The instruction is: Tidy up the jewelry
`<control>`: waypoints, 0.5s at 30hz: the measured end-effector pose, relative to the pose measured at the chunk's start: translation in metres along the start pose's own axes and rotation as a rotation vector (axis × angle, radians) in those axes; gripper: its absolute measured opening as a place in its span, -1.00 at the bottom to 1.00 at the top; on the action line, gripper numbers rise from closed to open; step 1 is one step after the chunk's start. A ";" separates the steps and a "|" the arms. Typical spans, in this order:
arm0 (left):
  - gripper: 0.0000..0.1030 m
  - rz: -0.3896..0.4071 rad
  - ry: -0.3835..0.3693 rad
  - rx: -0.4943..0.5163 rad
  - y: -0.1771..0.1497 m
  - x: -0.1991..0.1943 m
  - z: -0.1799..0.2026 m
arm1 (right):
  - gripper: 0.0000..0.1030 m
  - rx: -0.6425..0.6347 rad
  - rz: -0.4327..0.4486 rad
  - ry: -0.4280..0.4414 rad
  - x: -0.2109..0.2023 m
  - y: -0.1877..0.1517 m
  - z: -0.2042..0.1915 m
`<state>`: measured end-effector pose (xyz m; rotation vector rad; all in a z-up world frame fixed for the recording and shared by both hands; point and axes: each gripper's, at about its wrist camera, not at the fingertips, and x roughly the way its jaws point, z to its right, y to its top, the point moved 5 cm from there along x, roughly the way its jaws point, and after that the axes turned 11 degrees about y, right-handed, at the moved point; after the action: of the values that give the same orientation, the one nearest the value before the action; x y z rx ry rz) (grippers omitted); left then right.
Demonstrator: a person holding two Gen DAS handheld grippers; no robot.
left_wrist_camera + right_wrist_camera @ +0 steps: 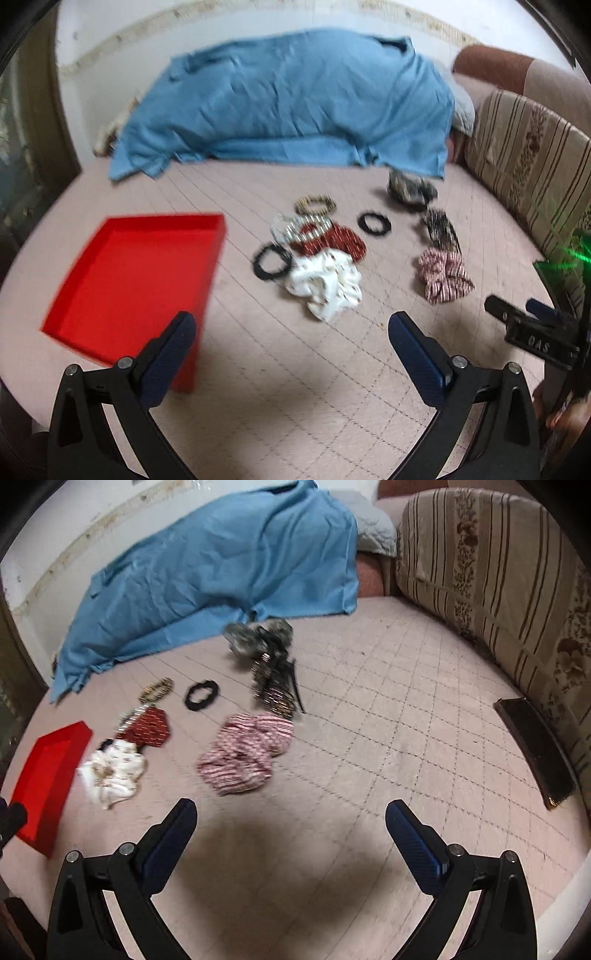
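Observation:
An empty red tray (125, 273) lies on the pink quilted bed at left; it also shows in the right wrist view (44, 779). Right of it lies a pile of scrunchies and bangles: a white scrunchie (325, 286), a dark red one (334, 240), black rings (271, 260) (373, 222), a beaded bangle (316, 205) and a pink striped scrunchie (443, 273) (243, 753). My left gripper (291, 325) is open and empty, above the bed short of the pile. My right gripper (291, 812) is open and empty, short of the striped scrunchie.
A blue cloth (288, 103) covers a heap at the back. A striped cushion (491, 572) lines the right side. A dark flat case (535, 749) lies by the cushion. A patterned hair piece (258, 635) and a dark clip (275, 686) lie behind the pile.

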<state>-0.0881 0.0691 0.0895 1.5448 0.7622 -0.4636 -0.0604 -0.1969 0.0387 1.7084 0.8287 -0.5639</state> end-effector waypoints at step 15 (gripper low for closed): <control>1.00 0.237 0.081 -0.077 0.011 -0.083 -0.041 | 1.00 -0.110 0.199 -0.016 -0.074 0.005 -0.060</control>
<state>-0.1443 0.0936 0.1601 1.5661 0.6406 -0.1954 -0.1065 -0.1584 0.1125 1.6603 0.6577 -0.3892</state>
